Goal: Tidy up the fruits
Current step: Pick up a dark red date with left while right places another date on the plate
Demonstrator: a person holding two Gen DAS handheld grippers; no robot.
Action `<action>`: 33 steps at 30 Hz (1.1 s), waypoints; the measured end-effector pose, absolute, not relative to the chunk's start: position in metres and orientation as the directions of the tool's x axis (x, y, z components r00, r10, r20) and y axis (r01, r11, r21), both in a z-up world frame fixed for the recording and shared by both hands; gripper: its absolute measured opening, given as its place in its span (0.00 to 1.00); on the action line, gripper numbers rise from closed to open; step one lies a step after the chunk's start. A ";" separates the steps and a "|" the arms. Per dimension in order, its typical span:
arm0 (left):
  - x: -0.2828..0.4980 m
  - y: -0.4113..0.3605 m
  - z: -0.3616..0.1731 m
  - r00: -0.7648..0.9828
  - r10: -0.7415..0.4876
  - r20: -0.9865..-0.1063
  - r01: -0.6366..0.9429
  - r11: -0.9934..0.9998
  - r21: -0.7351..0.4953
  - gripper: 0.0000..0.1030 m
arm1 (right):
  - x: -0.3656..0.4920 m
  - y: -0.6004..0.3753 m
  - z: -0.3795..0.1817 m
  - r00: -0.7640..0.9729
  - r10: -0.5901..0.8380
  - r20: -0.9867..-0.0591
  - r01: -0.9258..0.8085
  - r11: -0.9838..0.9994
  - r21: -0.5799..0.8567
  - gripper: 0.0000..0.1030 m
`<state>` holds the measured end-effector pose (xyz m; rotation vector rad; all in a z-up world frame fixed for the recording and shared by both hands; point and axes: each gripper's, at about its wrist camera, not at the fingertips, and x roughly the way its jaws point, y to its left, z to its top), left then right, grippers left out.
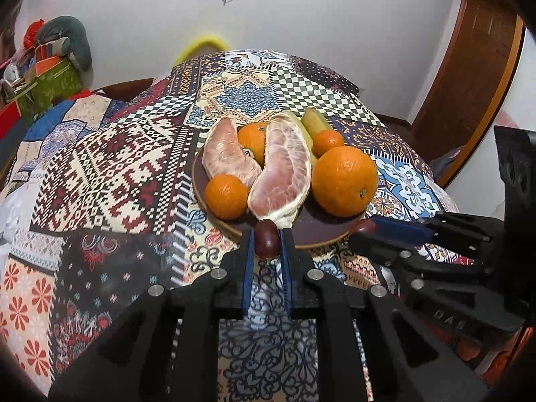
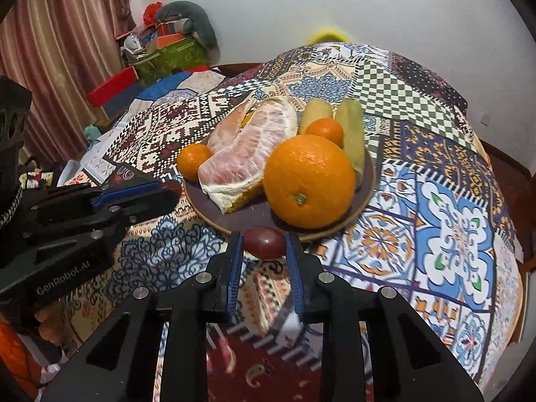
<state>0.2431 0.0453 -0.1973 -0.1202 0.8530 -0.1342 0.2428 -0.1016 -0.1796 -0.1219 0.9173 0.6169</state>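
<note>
My left gripper (image 1: 266,238) is shut on a small dark red fruit (image 1: 266,246), held just before the near rim of a brown plate (image 1: 311,231). My right gripper (image 2: 264,240) is shut on a second, rounder dark red fruit (image 2: 264,244) at the plate's (image 2: 234,216) near edge. The plate carries two peeled pomelo pieces (image 1: 281,174), a big orange (image 1: 345,181) (image 2: 308,181), small tangerines (image 1: 226,196) and yellow-green fruits (image 2: 350,134) at the back. Each gripper shows in the other's view: the right one (image 1: 363,229) and the left one (image 2: 169,189).
A patchwork cloth (image 1: 110,174) covers the round table. Boxes, a green bag and clutter (image 2: 167,50) are stacked against the wall at the back left, beside a striped curtain (image 2: 60,33). A wooden door (image 1: 469,67) stands at the right.
</note>
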 end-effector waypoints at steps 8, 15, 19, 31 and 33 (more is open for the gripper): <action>0.260 0.045 -0.208 0.636 -0.174 -0.752 0.087 0.984 -0.154 0.14 | 0.251 -0.093 -0.186 0.440 0.447 -0.779 -0.547 0.821 0.163 0.23; 0.265 0.044 -0.214 0.629 -0.176 -0.758 0.091 0.984 -0.153 0.14 | 0.251 -0.089 -0.188 0.443 0.446 -0.778 -0.558 0.816 0.150 0.24; 0.266 0.045 -0.216 0.620 -0.187 -0.762 0.088 0.982 -0.169 0.15 | 0.252 -0.090 -0.189 0.438 0.449 -0.779 -0.558 0.815 0.156 0.24; 0.250 0.045 -0.197 0.646 -0.156 -0.747 0.061 0.986 -0.154 0.17 | 0.242 -0.096 -0.176 0.450 0.449 -0.772 -0.563 0.814 0.145 0.30; 0.244 0.046 -0.189 0.659 -0.146 -0.738 0.050 0.987 -0.150 0.17 | 0.238 -0.100 -0.168 0.461 0.455 -0.762 -0.562 0.814 0.147 0.30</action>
